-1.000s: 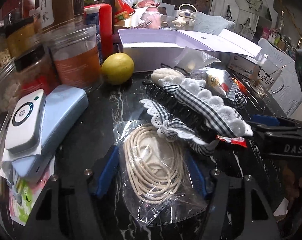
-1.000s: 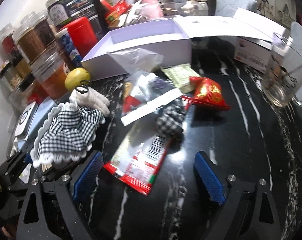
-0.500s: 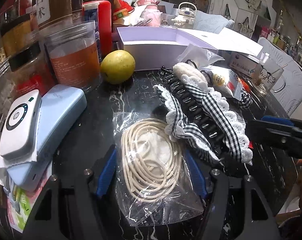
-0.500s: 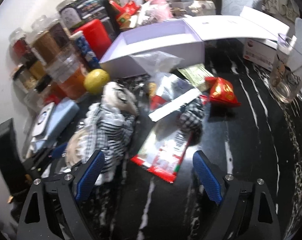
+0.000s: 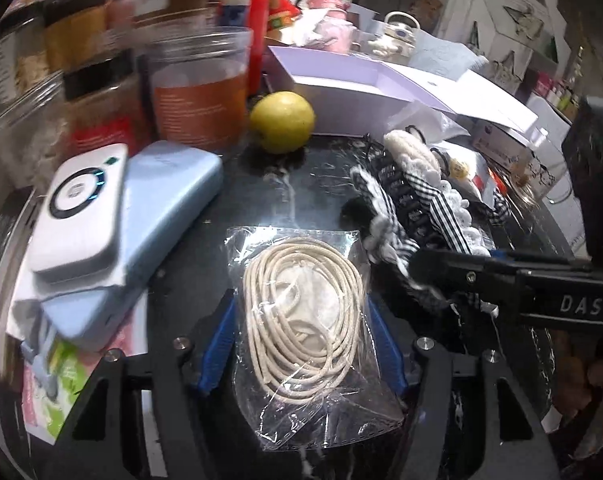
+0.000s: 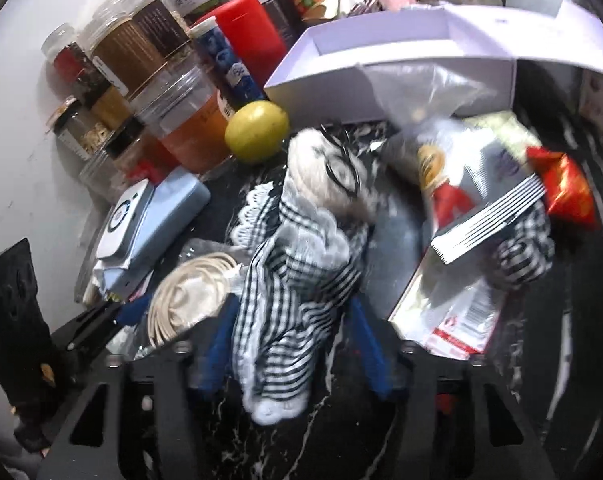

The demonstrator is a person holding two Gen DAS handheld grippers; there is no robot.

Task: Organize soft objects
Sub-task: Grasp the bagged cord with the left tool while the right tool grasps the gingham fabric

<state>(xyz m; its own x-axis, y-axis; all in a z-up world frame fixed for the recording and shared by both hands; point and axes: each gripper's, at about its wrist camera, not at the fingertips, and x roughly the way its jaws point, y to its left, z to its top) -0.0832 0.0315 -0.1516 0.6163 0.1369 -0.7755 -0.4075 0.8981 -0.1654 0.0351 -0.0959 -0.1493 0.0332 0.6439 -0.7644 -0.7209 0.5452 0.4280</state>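
A clear bag of coiled cream cord lies on the black marble table between the blue pads of my left gripper, which is shut on it. The bag also shows in the right wrist view. My right gripper is shut on a black-and-white gingham hair bow with lace trim and a black claw clip. The bow lies just right of the bag in the left wrist view. A cream fluffy scrunchie sits at the bow's far end. A small gingham scrunchie lies to the right.
An open lavender box stands behind. A yellow lemon, several jars, a red bottle and a blue case with a white device crowd the left. Snack packets and a red wrapper lie on the right.
My right gripper swung left from the snack packet and closed on the gingham bow. The bow shifted right and turned lengthwise. My left gripper stayed on the cord bag.
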